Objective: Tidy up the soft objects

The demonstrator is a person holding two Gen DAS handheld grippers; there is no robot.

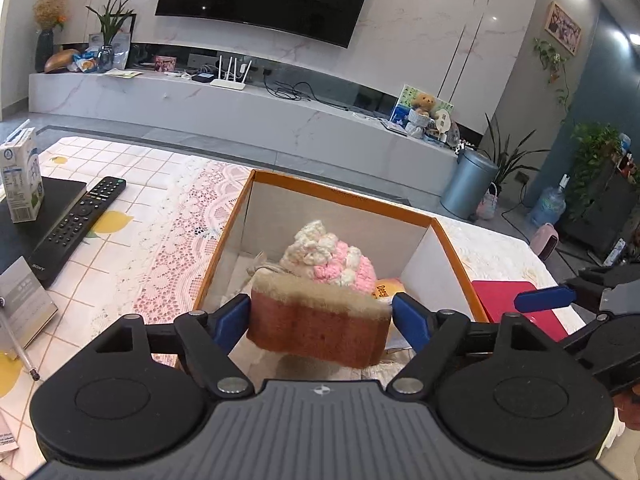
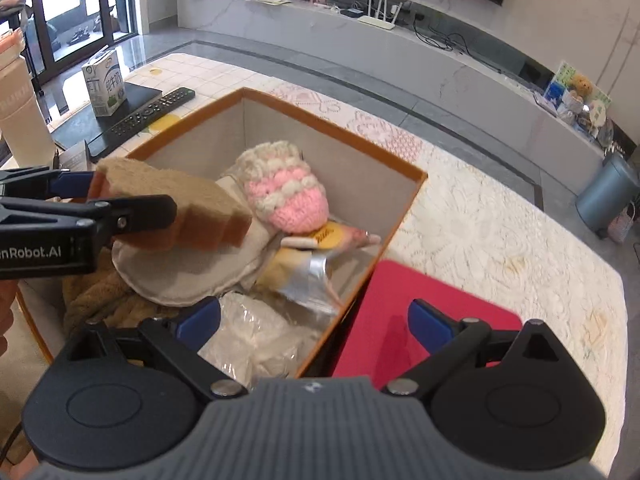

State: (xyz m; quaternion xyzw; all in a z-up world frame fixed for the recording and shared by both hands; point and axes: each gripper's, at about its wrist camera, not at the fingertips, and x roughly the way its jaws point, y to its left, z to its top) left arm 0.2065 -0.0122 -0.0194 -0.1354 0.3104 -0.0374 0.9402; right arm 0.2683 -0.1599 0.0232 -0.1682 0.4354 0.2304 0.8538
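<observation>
Lace tablecloth (image 1: pixel 180 240), full orange box (image 1: pixel 340 196), plush cake (image 1: pixel 320 320) between parted left jaws, right jaws open, empty

The remote (image 1: pixel 80 224) carries the brand "SONY" in small white letters on its near end, seen from the left wrist. In the box (image 1: pixel 344 196), a yellow packet (image 1: pixel 386 290) right of the knitted toy (image 1: pixel 332 256) shows the letters "Deey"; the rest is hidden. In the right wrist view, the side of the left gripper (image 2: pixel 76 196) shows white letters "nRobot.AI", and the beginning is cut by the edge. The milk carton (image 2: pixel 105 82), left of the remote, has large Chinese characters, which I cannot read surely.
</observation>
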